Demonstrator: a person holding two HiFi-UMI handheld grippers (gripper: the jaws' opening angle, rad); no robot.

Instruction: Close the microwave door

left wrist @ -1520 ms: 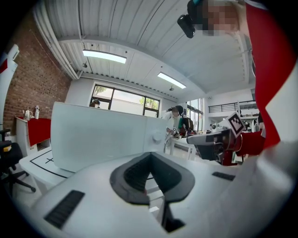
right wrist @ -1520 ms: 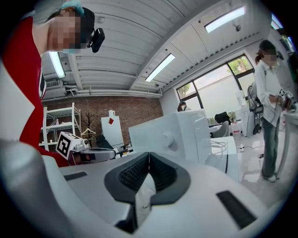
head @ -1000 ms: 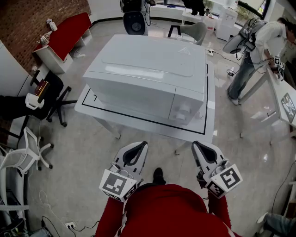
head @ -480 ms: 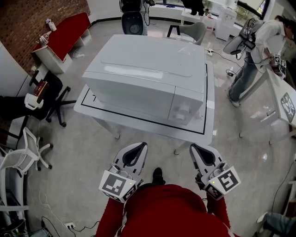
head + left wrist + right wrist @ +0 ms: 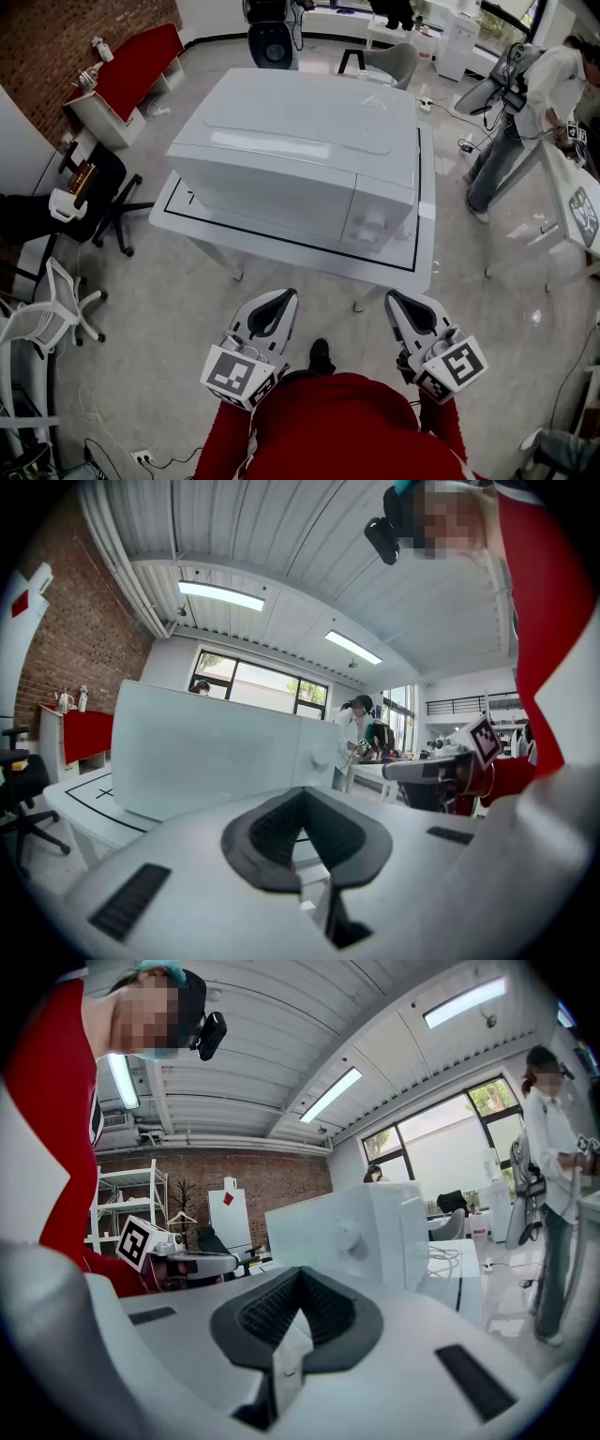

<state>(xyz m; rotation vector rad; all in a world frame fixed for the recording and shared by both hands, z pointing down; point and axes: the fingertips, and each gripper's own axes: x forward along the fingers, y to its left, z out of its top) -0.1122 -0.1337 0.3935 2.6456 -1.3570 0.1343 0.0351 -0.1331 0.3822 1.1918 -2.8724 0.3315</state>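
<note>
The white microwave [image 5: 300, 150] stands on a white table [image 5: 427, 253], its door [image 5: 267, 192] flat against the front and two knobs [image 5: 372, 223] on the panel to the right. My left gripper [image 5: 281, 298] and right gripper [image 5: 398, 300] hover side by side in front of the table, well short of the microwave, both shut and empty. In the left gripper view the microwave [image 5: 206, 757] rises beyond the closed tip of my left gripper [image 5: 305, 794]. In the right gripper view its knob side [image 5: 347, 1232] shows past the shut tip of my right gripper [image 5: 300, 1274].
A black office chair [image 5: 94, 192] and a white chair [image 5: 47, 314] stand to the left. A person [image 5: 525, 103] works at another table [image 5: 581, 206] on the right. A red bench [image 5: 141, 61] lines the brick wall.
</note>
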